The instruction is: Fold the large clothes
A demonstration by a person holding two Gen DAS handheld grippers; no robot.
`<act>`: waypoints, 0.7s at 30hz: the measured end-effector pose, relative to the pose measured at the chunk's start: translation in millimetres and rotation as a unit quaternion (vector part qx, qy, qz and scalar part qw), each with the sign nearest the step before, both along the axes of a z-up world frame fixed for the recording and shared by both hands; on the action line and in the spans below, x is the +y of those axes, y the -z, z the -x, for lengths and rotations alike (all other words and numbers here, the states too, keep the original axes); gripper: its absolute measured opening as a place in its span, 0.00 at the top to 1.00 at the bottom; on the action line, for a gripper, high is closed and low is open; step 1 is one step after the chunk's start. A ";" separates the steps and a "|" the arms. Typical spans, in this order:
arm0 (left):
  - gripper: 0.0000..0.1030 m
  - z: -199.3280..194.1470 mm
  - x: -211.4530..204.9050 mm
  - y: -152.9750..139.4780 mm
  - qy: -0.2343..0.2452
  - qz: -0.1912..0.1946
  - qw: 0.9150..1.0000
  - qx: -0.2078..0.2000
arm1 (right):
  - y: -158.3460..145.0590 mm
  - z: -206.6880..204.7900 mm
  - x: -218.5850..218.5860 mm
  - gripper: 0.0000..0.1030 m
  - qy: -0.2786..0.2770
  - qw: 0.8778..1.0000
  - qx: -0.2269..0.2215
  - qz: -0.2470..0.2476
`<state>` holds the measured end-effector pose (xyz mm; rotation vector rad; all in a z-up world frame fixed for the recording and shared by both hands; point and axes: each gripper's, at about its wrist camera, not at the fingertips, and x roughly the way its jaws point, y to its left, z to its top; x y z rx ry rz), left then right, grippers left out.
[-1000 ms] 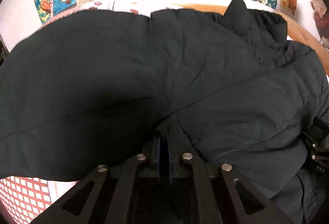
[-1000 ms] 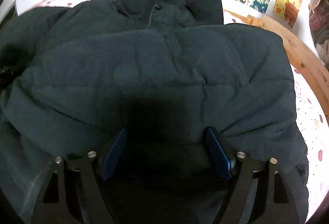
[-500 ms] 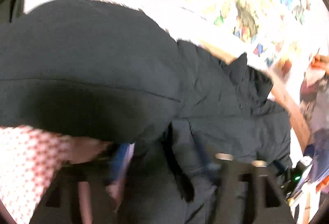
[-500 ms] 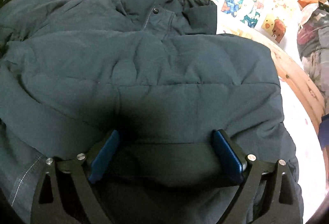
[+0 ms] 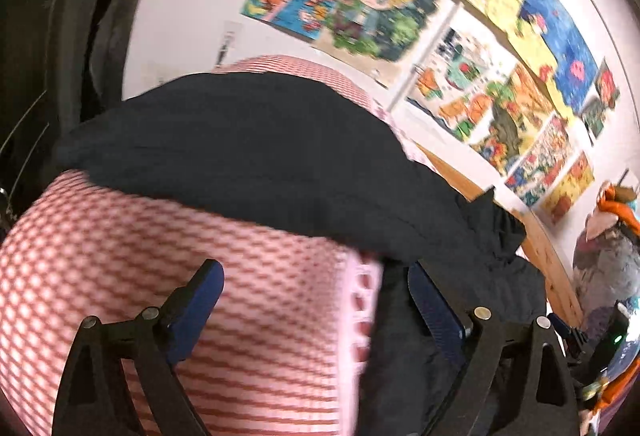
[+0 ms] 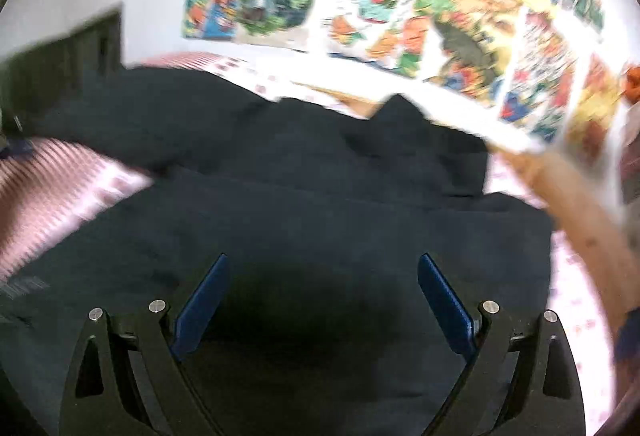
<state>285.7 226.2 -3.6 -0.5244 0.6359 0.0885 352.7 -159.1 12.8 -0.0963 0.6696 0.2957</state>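
A dark puffer jacket [image 5: 248,156] lies folded on a bed with a pink checked sheet [image 5: 200,276]. My left gripper [image 5: 316,284] hovers over the sheet at the jacket's left edge. Its jaws are opening and hold nothing; the right blue pad [image 5: 432,304] stands in front of dark fabric. In the right wrist view the jacket [image 6: 320,196] fills the middle, its collar [image 6: 400,112] pointing toward the wall. My right gripper [image 6: 324,276] stands open above the jacket's near part, with nothing pinched between its pads.
Colourful posters [image 5: 360,4] cover the wall behind the bed. A wooden bed frame [image 5: 548,256] runs along the right side, with a heap of clothes [image 5: 608,236] beyond it. A dark doorway or cabinet [image 5: 80,36] stands at the left.
My left gripper let go of the jacket fabric, opened wide and swung left over the pink sheet. My right gripper opened a little wider and rose away from the jacket.
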 end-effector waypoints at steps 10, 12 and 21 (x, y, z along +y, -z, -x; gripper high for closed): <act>0.08 -18.4 70.2 27.9 -0.051 0.113 0.992 -0.023 | 28.0 -47.6 71.7 0.11 0.028 0.999 0.027 0.014; 0.09 -25.6 74.4 28.6 -0.060 0.117 0.991 -0.023 | 36.2 -56.7 79.6 0.11 0.039 0.998 0.035 0.028; 0.55 -45.7 91.0 34.8 -0.142 0.119 0.982 -0.018 | 84.5 -83.1 84.8 0.04 0.054 0.992 0.110 0.000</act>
